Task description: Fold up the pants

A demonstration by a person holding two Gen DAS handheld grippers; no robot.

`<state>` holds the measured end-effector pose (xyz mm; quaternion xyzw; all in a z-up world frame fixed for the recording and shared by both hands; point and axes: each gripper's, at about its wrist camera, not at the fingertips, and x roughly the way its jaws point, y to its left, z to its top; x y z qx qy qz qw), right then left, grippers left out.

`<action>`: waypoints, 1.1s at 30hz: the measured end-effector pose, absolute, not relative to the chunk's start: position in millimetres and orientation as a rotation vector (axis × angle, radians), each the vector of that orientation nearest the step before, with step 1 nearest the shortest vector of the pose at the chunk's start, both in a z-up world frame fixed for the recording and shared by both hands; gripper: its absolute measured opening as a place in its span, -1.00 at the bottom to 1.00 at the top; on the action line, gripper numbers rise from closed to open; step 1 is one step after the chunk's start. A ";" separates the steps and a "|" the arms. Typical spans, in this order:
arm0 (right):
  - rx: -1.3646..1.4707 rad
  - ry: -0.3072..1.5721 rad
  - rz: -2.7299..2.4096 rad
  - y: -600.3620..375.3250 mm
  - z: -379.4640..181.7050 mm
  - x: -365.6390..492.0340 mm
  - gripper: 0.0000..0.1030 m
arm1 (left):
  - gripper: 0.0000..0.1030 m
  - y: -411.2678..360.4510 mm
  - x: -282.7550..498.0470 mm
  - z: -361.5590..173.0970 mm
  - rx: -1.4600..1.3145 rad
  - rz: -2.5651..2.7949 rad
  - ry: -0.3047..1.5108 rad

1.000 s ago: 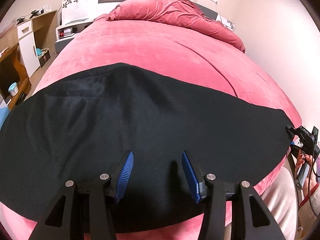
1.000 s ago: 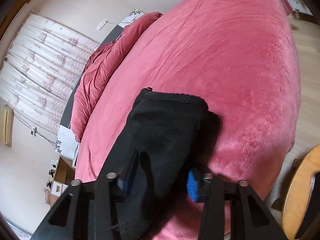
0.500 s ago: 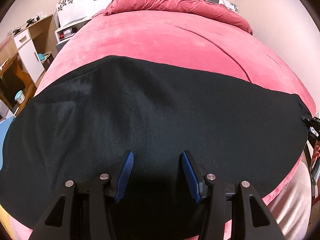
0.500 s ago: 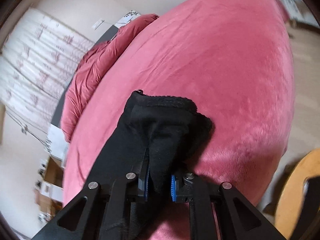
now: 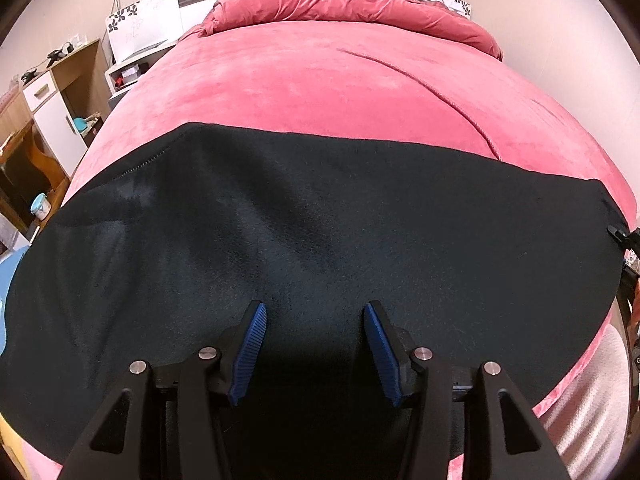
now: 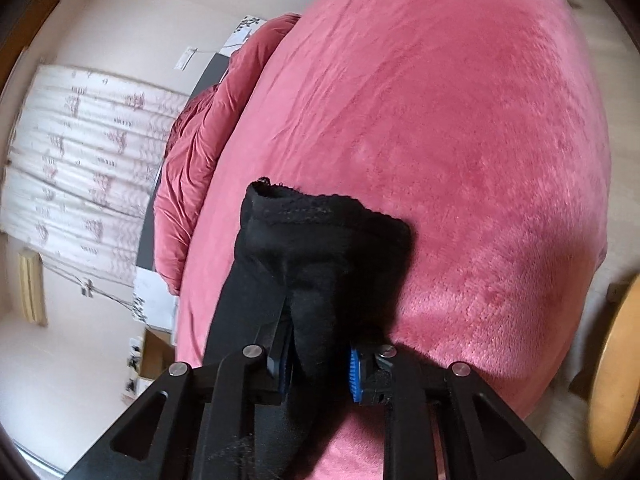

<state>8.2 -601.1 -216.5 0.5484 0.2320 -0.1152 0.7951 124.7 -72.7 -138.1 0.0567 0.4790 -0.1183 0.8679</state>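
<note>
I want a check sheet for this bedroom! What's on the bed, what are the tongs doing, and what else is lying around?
Surface: pink bed cover, plush, bare beyond the cloth.
Job's things: black pants spread flat across the near end of the bed; one end bunched and lifted off the cover.
Clutter: crumpled pink duvet at the headboard.
Grippers: left tongs open, over the pants, gripping nothing; right tongs shut on the pants' end.
Cables: thin wires on the wall beside the curtain.
Surroundings: wooden desk and cabinet left of the bed, nightstand, wooden chair.
</note>
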 end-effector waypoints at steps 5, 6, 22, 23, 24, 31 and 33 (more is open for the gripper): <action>1.106 0.541 -0.287 -595.4 -206.6 13.1 -0.61 | 0.03 -73.2 124.2 -138.7 0.122 -0.252 1.001; 1.087 0.552 -0.296 -595.2 -204.1 14.5 -0.61 | 0.03 -72.8 123.9 -138.5 0.122 -0.255 1.002; 0.959 0.551 -0.397 -567.9 -124.0 18.8 -0.69 | 0.03 -5.7 99.2 -134.8 0.003 -0.250 0.914; 0.956 0.542 -0.397 -564.1 -118.6 18.3 -0.69 | 0.03 -1.6 98.1 -135.9 0.006 -0.244 0.912; 0.943 0.538 -0.399 -558.8 -112.0 18.8 -0.69 | 0.03 3.1 95.0 -137.1 0.003 -0.237 0.907; 0.733 0.505 -0.388 -496.5 -53.8 26.8 -0.69 | 0.03 30.4 79.2 -140.5 -0.030 -0.207 0.873; 0.681 0.488 -0.370 -473.9 -37.1 28.8 -0.69 | 0.03 35.3 77.2 -142.1 -0.049 -0.205 0.873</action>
